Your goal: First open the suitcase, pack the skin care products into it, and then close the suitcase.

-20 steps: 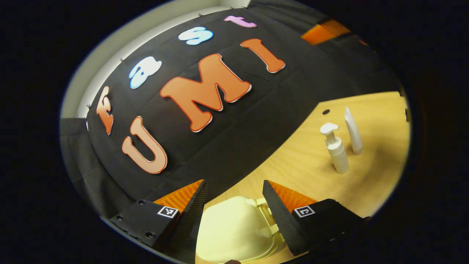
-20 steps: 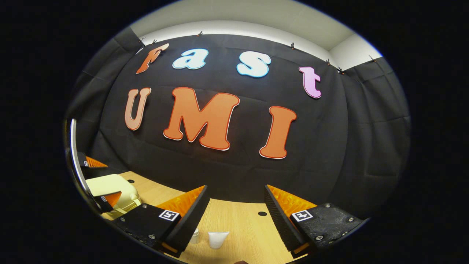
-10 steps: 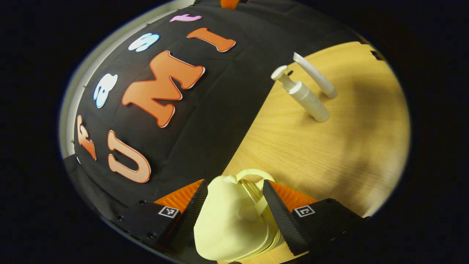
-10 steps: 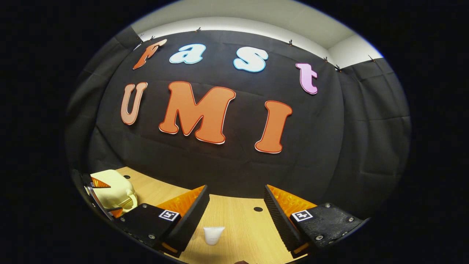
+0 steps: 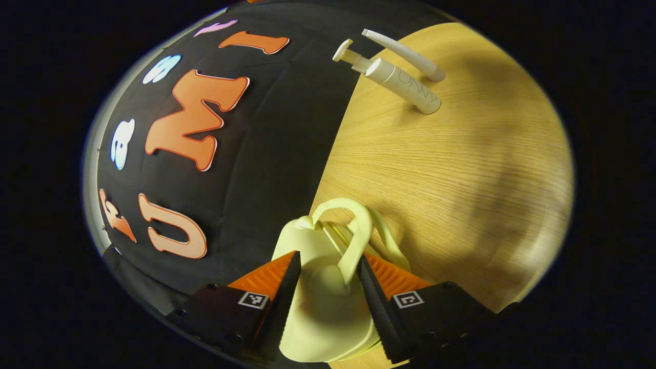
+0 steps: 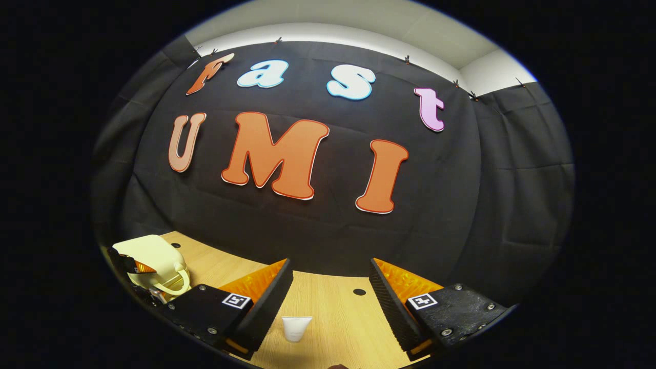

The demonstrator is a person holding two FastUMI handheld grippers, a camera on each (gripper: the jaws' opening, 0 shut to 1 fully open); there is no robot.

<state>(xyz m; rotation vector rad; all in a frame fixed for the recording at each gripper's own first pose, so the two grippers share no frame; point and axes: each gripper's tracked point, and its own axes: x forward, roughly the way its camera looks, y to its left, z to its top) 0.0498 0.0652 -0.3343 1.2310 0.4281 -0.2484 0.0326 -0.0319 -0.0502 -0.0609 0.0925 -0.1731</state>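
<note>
Left gripper (image 5: 324, 279) has its fingers closing on the cream suitcase (image 5: 328, 307) on the table (image 5: 461, 179) — likely to pry it open — while the right gripper (image 6: 330, 287) hovers, fingers spread, empty.

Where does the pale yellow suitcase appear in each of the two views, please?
Left gripper view: pale yellow suitcase at bottom centre, between the left gripper's fingers.
Right gripper view: suitcase at far lower left, on the wooden table.
Shared landmark: the black cloth wall behind the table.
</note>
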